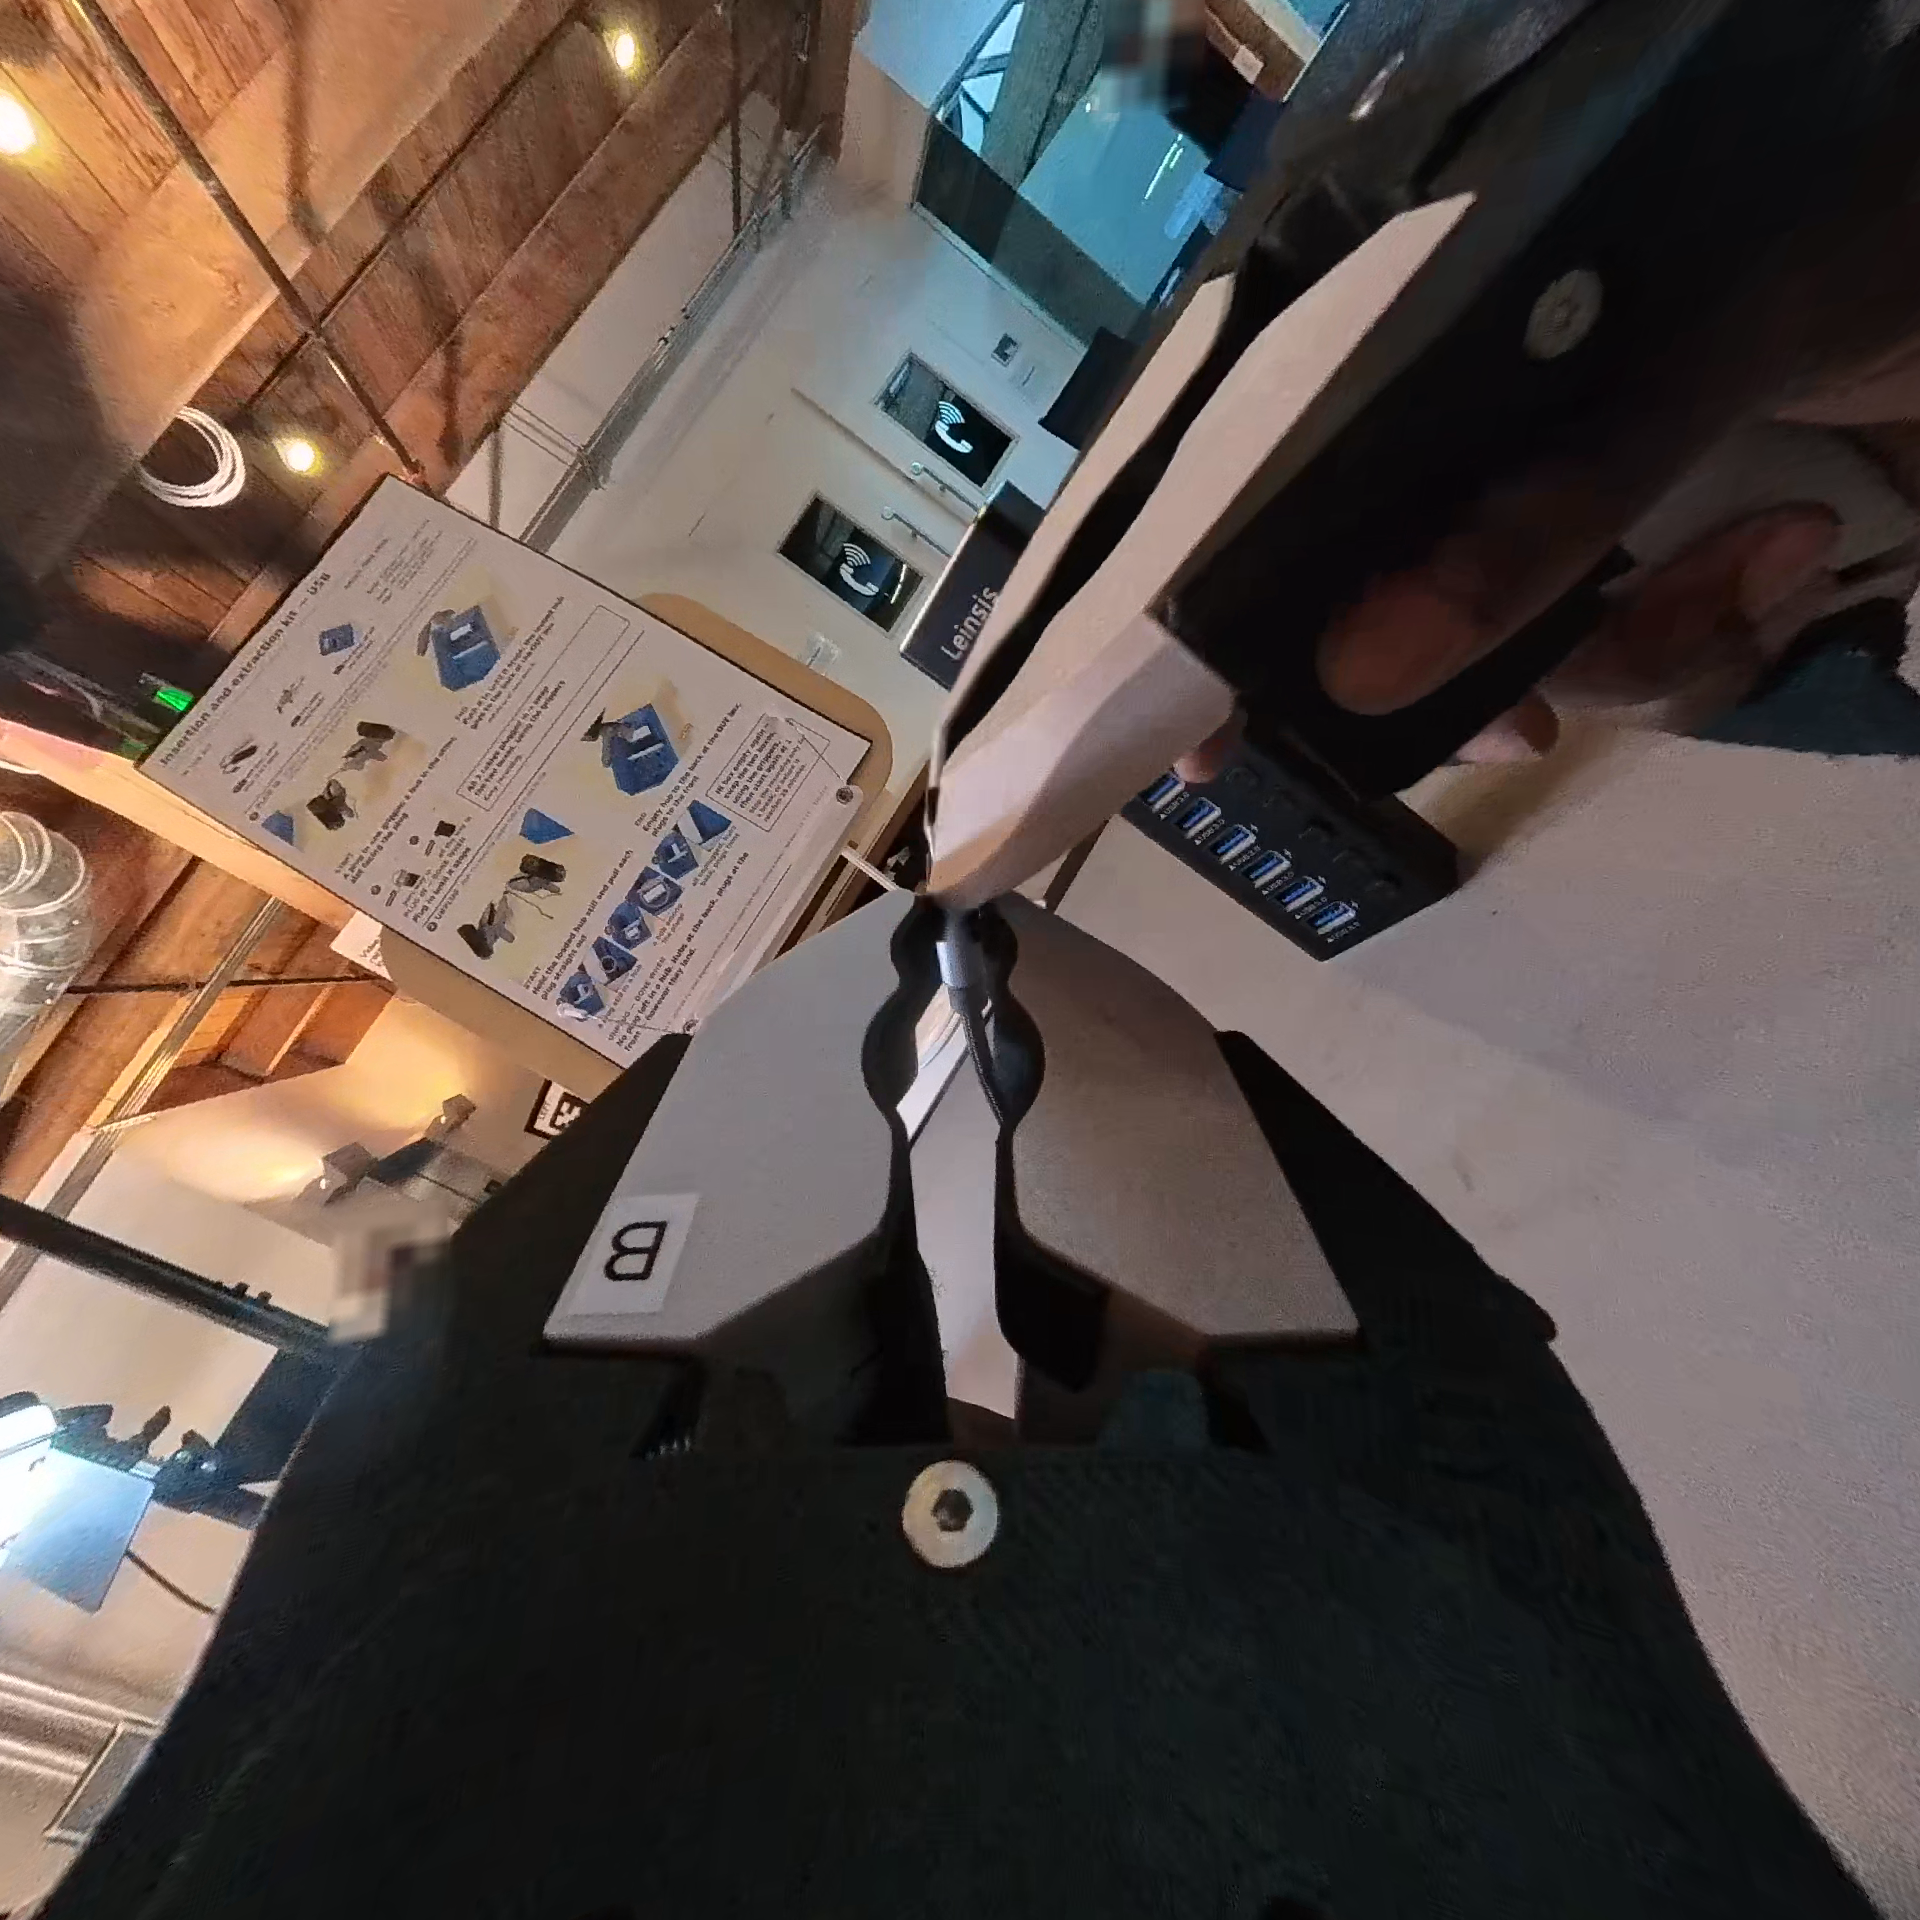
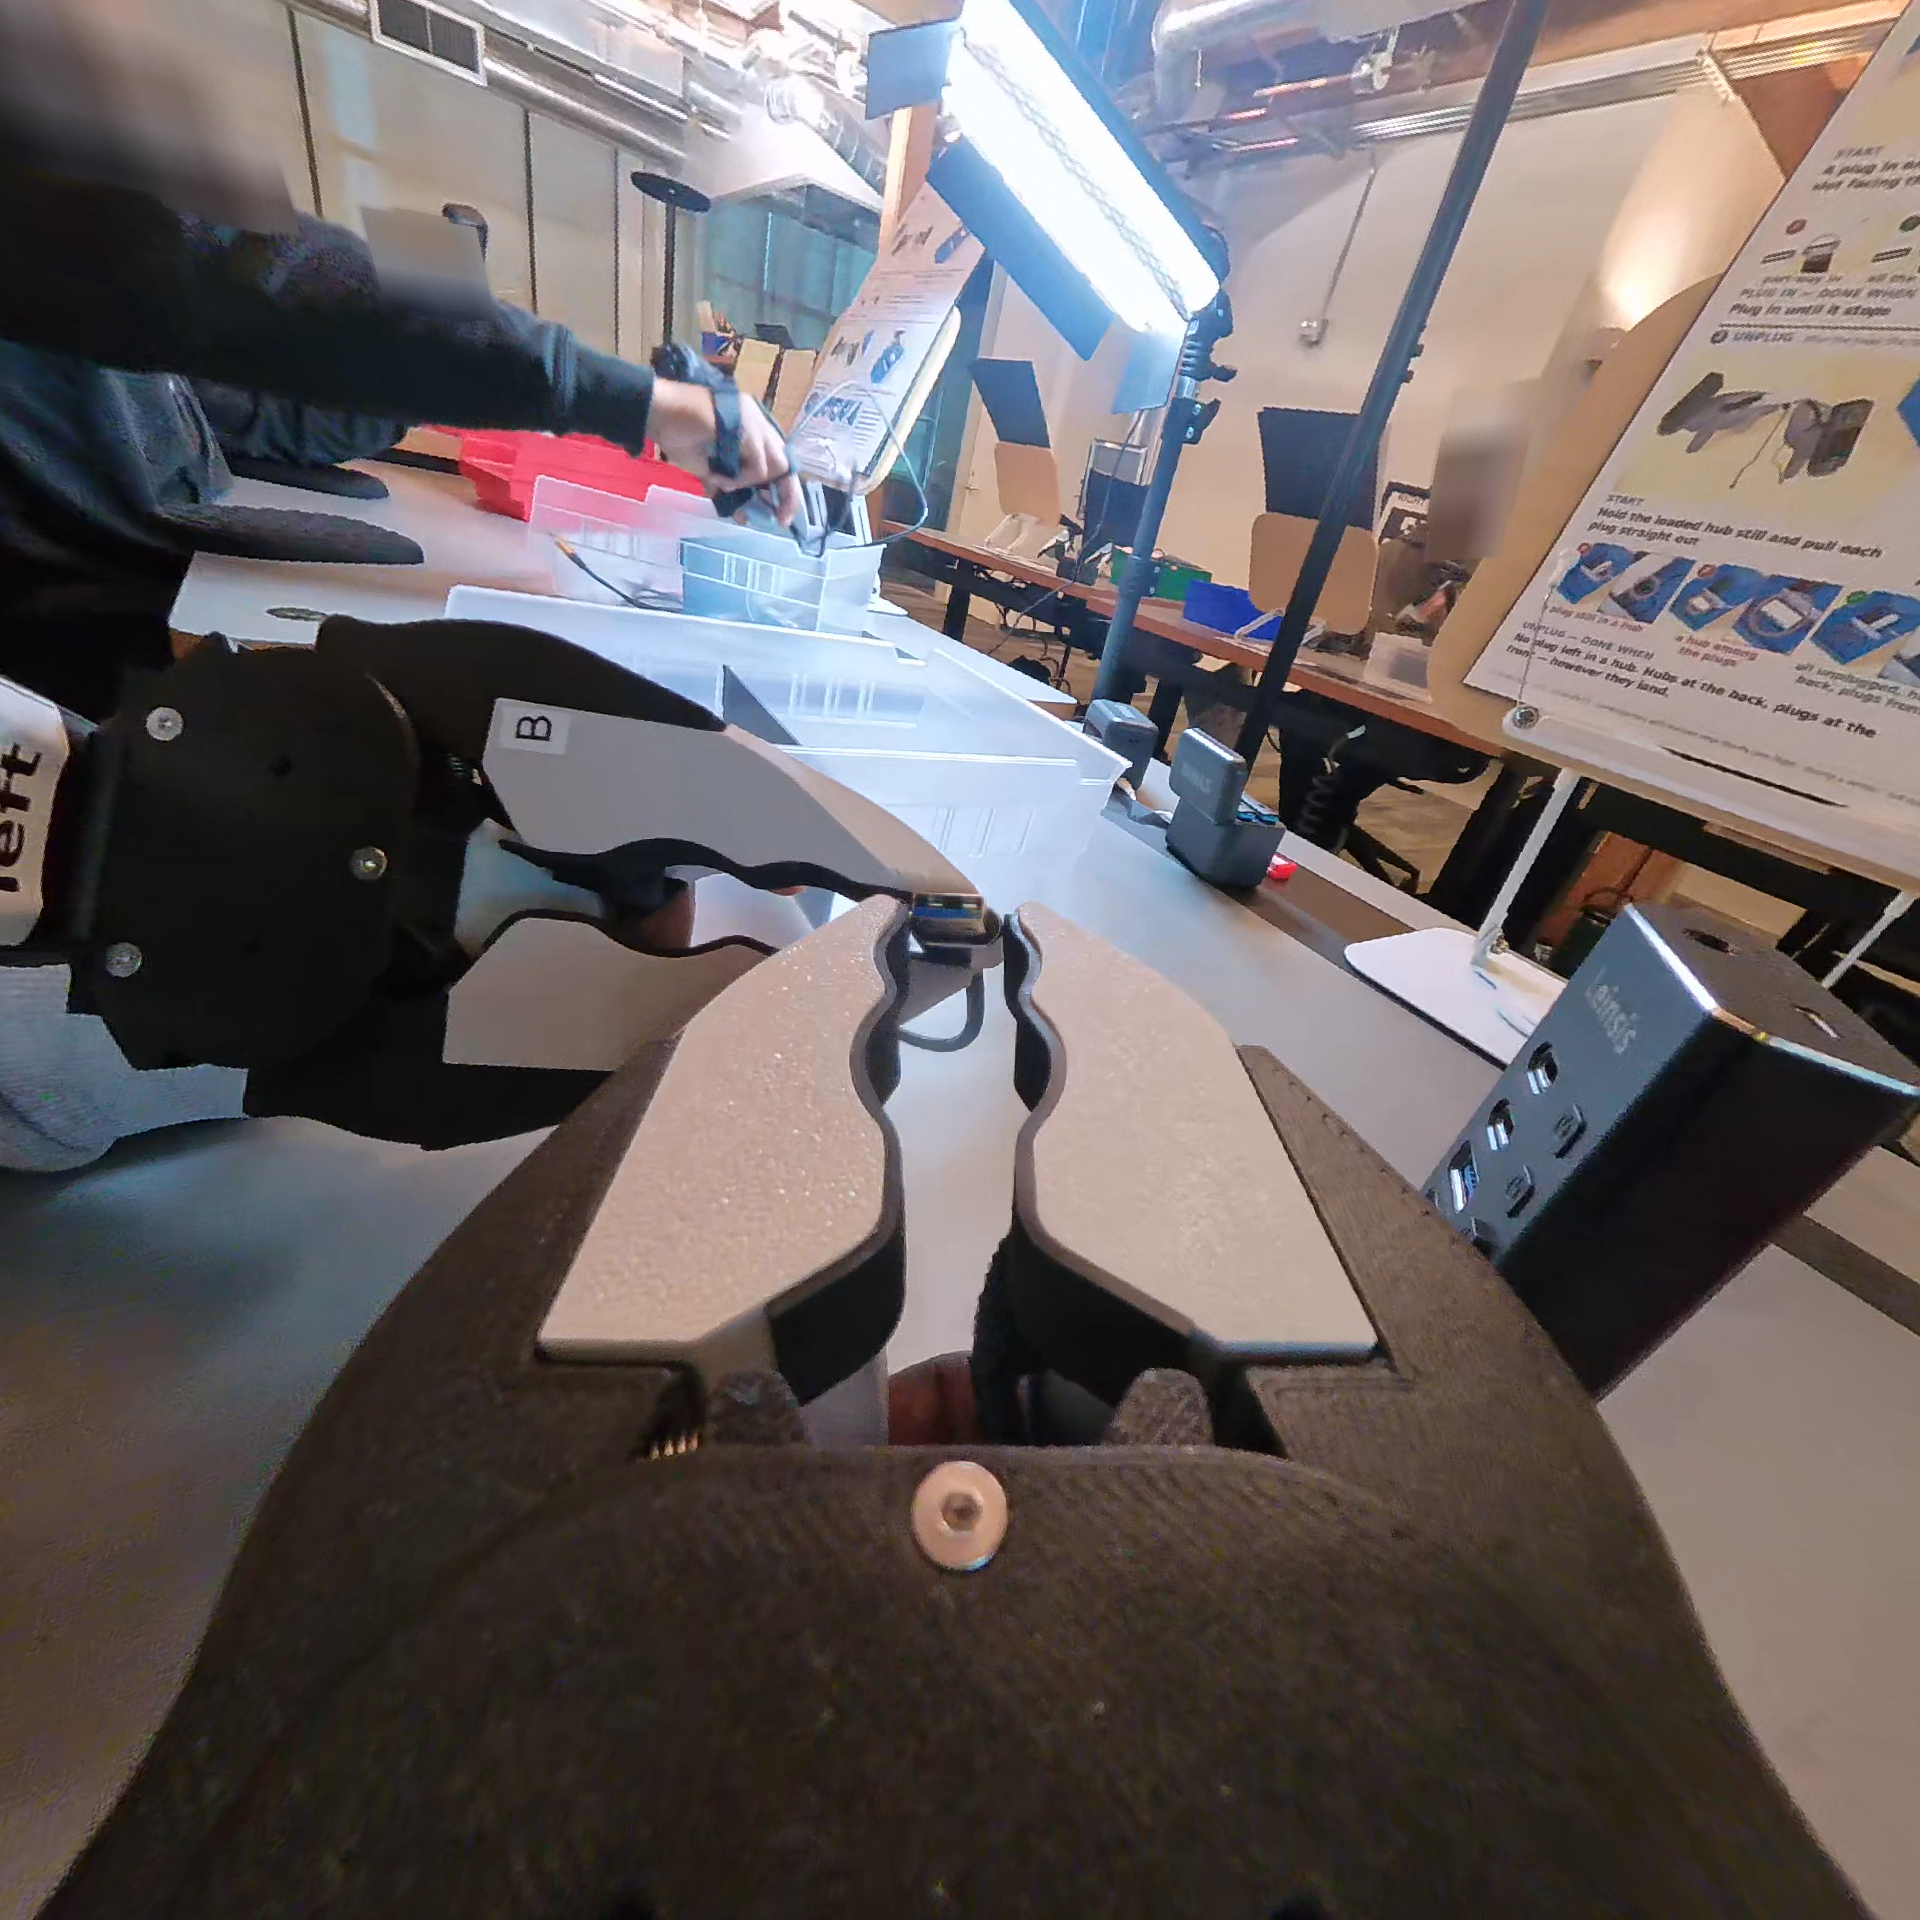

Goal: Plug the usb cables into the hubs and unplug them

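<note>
The left gripper (image 1: 951, 935) was clenched at its tips on the USB plug (image 1: 954, 951), with the braided cable (image 1: 982, 1049) trailing back between its grey fingers. The right wrist view showed the same plug (image 2: 948, 912) from the side, its metal shell with a blue insert projecting from the left gripper (image 2: 914, 894) towards the right gripper (image 2: 956, 930). The right gripper stood released, its jaws parted on either side of the plug, the left-hand tip at the shell and the other clear of it. The step in hand appeared to be a handover or re-grip of the plug between the two tools, made above the grey bench (image 2: 1195, 935). The black hub (image 2: 1662, 1122) stood on the bench just to the right, its port face turned towards the grippers; in the left wrist view its row of blue ports (image 1: 1262, 868) lay behind the right gripper (image 1: 1039, 727). No cable was seen seated in the visible ports. To do the step well, the right gripper should close squarely on the plug body behind the metal shell, leaving the shell free for insertion, and the left should hold until that grasp is firm. The plug should then be aligned level with a port before pressing. A skewed grasp risks the plug twisting or jamming at the port mouth.
</note>
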`<act>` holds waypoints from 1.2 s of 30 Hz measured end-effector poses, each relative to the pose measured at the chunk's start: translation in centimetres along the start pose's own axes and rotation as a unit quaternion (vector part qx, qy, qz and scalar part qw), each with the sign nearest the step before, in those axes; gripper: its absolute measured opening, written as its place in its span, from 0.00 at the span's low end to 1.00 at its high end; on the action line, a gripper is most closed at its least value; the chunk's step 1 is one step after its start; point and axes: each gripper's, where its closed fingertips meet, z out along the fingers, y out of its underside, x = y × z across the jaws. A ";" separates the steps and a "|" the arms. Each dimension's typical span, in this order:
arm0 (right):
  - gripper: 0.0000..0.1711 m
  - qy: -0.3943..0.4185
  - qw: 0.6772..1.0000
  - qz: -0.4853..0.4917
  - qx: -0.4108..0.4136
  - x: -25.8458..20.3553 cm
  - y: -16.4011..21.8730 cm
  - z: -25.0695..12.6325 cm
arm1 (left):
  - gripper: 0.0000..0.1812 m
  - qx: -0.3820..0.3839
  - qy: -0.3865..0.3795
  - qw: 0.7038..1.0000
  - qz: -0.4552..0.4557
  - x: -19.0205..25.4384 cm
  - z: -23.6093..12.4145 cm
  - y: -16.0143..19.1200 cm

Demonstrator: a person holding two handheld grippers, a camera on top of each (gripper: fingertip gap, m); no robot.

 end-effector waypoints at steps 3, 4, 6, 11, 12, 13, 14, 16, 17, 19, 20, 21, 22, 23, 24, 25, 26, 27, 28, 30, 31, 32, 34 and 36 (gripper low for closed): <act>0.10 -0.001 1.000 0.000 -0.002 0.0 0.1 0.0 | 0.05 -0.002 0.000 1.000 0.006 0.1 0.0 0.1; 0.09 -0.002 1.000 0.000 -0.003 0.0 0.2 0.0 | 0.05 -0.002 0.001 1.000 0.005 0.1 0.0 0.1; 0.09 -0.007 1.000 0.007 0.002 0.0 0.0 -0.1 | 0.05 0.006 0.001 1.000 -0.002 0.1 0.0 -0.1; 0.09 -0.031 0.998 0.054 0.007 0.1 0.0 -0.2 | 0.08 0.006 0.030 0.998 -0.061 0.4 0.2 0.1; 0.09 -0.038 0.997 0.068 0.009 0.0 -0.1 -0.2 | 0.09 0.002 0.039 0.996 -0.076 0.6 0.3 0.3; 0.09 -0.046 0.995 0.082 0.011 0.0 -0.1 -0.2 | 0.10 -0.001 0.046 0.995 -0.090 0.6 0.3 0.5; 0.09 -0.056 0.994 0.096 0.010 -0.1 -0.1 -0.2 | 0.09 -0.004 0.052 0.994 -0.101 0.7 0.3 0.7; 0.09 -0.070 0.990 0.119 0.010 -0.2 0.0 -0.2 | 0.06 0.003 0.065 0.991 -0.117 0.9 0.3 0.5; 0.09 -0.074 0.989 0.125 0.011 -0.2 0.0 -0.3 | 0.06 0.004 0.067 0.990 -0.123 0.9 0.3 0.5; 0.09 -0.077 0.989 0.124 0.009 -0.1 0.1 -0.3 | 0.06 0.002 0.071 0.990 -0.124 1.0 0.3 0.6; 0.09 -0.078 0.990 0.118 0.006 -0.1 0.2 -0.3 | 0.06 0.001 0.072 0.990 -0.120 1.1 0.3 0.6; 0.09 -0.077 0.991 0.111 0.003 -0.2 0.3 -0.2 | 0.06 0.000 0.071 0.990 -0.118 1.1 0.3 0.7; 0.09 -0.074 0.992 0.102 -0.001 -0.2 0.4 -0.2 | 0.05 -0.002 0.072 0.991 -0.117 1.2 0.3 0.8; 0.09 -0.072 0.993 0.092 -0.004 -0.2 0.5 -0.2 | 0.05 -0.003 0.074 0.990 -0.117 1.2 0.4 0.9; 0.09 -0.069 0.994 0.082 -0.006 -0.2 0.6 -0.1 | 0.05 -0.004 0.075 0.990 -0.118 1.3 0.4 0.9; 0.09 -0.068 0.995 0.076 -0.006 -0.3 0.6 -0.1 | 0.05 -0.004 0.076 0.990 -0.119 1.4 0.3 1.0; 0.09 -0.068 0.995 0.074 -0.006 -0.3 0.6 -0.1 | 0.05 -0.004 0.076 0.990 -0.118 1.4 0.3 1.0; 0.09 -0.070 0.995 0.076 -0.005 -0.3 0.7 -0.1 | 0.05 -0.005 0.075 0.990 -0.117 1.4 0.3 1.0; 0.09 -0.072 0.994 0.080 -0.004 -0.2 0.7 -0.1 | 0.05 -0.007 0.075 0.991 -0.115 1.4 0.4 1.1; 0.09 -0.077 0.993 0.090 0.000 -0.2 0.8 -0.1 | 0.05 -0.011 0.075 0.991 -0.108 1.4 0.3 1.2; 0.09 -0.079 0.993 0.093 0.002 -0.3 0.8 0.0 | 0.05 -0.012 0.075 0.991 -0.106 1.4 0.3 1.2; 0.09 -0.080 0.992 0.095 0.005 -0.3 0.9 0.0 | 0.05 -0.013 0.075 0.992 -0.105 1.4 0.3 1.3; 0.09 -0.080 0.993 0.092 0.007 -0.3 0.9 0.1 | 0.05 -0.016 0.074 0.992 -0.101 1.4 0.2 1.4; 0.09 -0.080 0.993 0.087 0.007 -0.3 1.0 0.1 | 0.05 -0.019 0.070 0.993 -0.091 1.4 0.2 1.5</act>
